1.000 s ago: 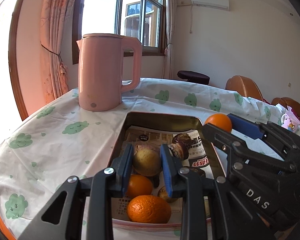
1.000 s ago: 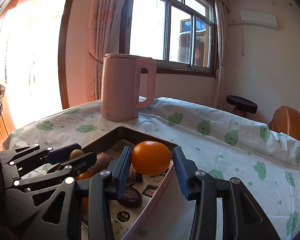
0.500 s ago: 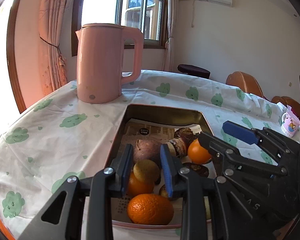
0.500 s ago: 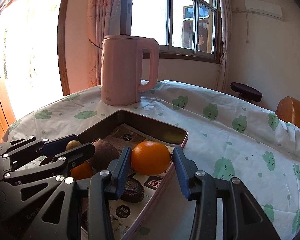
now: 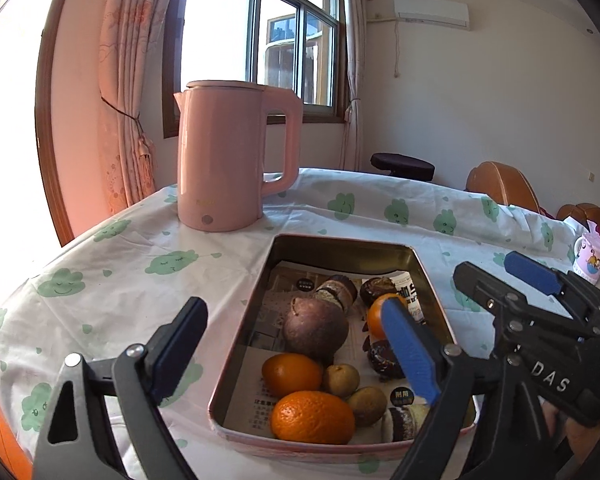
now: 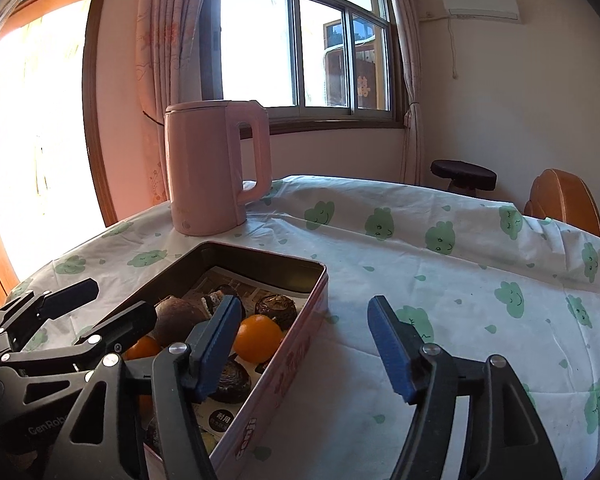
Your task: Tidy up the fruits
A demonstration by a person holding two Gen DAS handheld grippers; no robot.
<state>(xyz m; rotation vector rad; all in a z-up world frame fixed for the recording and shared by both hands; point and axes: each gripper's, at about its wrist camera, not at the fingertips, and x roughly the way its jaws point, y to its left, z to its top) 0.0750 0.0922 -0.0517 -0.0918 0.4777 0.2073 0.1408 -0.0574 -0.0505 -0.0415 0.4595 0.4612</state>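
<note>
- Left wrist view: the left gripper (image 5: 296, 344) tilts down over the near end of the tin tray (image 5: 342, 241). Its jaws have just been opening and now stand wide with nothing between the pads; one finger hangs over the tablecloth (image 5: 100, 280), the other over the tray's right half.
- At 3 o'clock the right gripper (image 5: 496, 276) reaches in, black-framed with a blue pad.
- Inside the tray, on printed paper: a dull brown-purple round fruit (image 5: 315, 326) in the middle, a small greenish-brown fruit (image 5: 342, 380) lying loose at 6 o'clock of it, glossy oranges (image 5: 312, 416) at the near rim, dark wrinkled pieces at 12 and 3 o'clock.
- A smooth pink kettle (image 5: 228, 164) stands at 11 o'clock, beyond the tray.
- Right wrist view: the right gripper (image 6: 304, 336) points down across the tray's long right wall (image 6: 284, 364). Its jaws have just been opening and grip nothing; the left pad is over the tray, the right over the cloth.
- A released orange (image 6: 258, 338) rests in the tray just beyond the left pad, against a dark wrinkled fruit.
- The left gripper (image 6: 96, 304) sits at 9 o'clock, partly hiding the fruit.
</note>
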